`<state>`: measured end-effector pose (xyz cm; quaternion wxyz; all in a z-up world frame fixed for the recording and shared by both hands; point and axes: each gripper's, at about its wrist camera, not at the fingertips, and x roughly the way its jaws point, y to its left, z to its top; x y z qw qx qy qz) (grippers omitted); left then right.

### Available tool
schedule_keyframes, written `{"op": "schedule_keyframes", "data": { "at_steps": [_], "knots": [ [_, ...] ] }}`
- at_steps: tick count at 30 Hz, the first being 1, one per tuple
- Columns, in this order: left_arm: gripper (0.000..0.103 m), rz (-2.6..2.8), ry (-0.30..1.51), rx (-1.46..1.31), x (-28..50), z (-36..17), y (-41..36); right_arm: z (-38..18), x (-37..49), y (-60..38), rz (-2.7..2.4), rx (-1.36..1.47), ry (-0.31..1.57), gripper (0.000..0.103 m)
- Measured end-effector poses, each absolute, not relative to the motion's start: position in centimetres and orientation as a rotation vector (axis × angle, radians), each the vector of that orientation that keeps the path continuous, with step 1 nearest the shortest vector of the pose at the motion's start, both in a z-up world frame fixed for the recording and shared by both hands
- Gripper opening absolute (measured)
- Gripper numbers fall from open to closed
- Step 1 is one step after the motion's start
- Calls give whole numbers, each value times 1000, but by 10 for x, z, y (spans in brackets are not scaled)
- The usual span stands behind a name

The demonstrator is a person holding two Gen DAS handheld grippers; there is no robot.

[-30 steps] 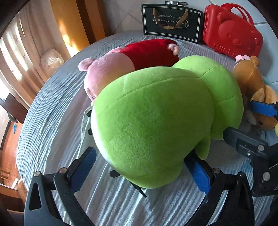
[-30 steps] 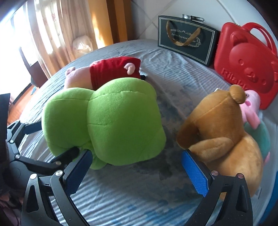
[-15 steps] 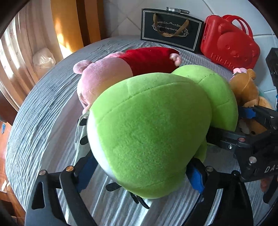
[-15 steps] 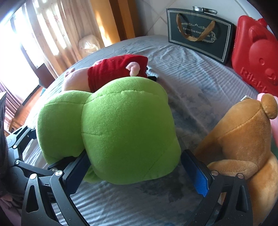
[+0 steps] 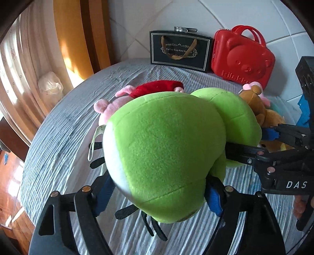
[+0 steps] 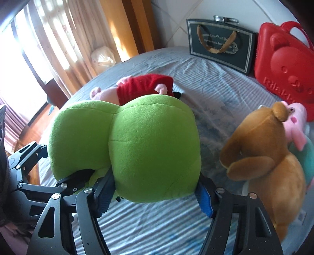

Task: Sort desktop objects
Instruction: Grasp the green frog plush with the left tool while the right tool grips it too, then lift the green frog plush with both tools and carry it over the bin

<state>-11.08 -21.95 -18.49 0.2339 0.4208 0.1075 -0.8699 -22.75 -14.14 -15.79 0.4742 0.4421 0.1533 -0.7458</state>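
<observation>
Background: beige curtains (image 6: 64,49) with an orange drape (image 5: 78,35) beside them at left, white tiled wall (image 5: 245,13) behind. A white plastic bag (image 6: 103,56) sits past the far edge of the surface, against the curtains. Wood floor (image 5: 9,186) visible at lower left, plus a dark piece of furniture (image 6: 54,92) near the window; surface is covered in a grey-blue striped cloth (image 6: 215,82).

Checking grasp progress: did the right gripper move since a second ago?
Yes. The right gripper moved forward and left: its jaws now straddle the green plush, and the brown bear is off its right jaw.
</observation>
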Motion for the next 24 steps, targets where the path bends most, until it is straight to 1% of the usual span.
{"op": "schedule_keyframes", "data": {
  "at_steps": [6, 13, 17, 24],
  "knots": [
    [79, -2484, 225, 1060, -102, -130, -196, -103, -212, -112, -1906, 1000, 337, 71],
    [79, -2635, 120, 919, -103, -56, -167, -19, -199, -66, -2068, 867, 289, 71],
    [79, -2764, 41, 836, -112, -14, -136, 24, -192, -28, -2193, 802, 254, 71],
    [79, -3050, -49, 739, -147, 35, -61, 78, -183, 64, -2475, 762, 169, 71]
  ]
}}
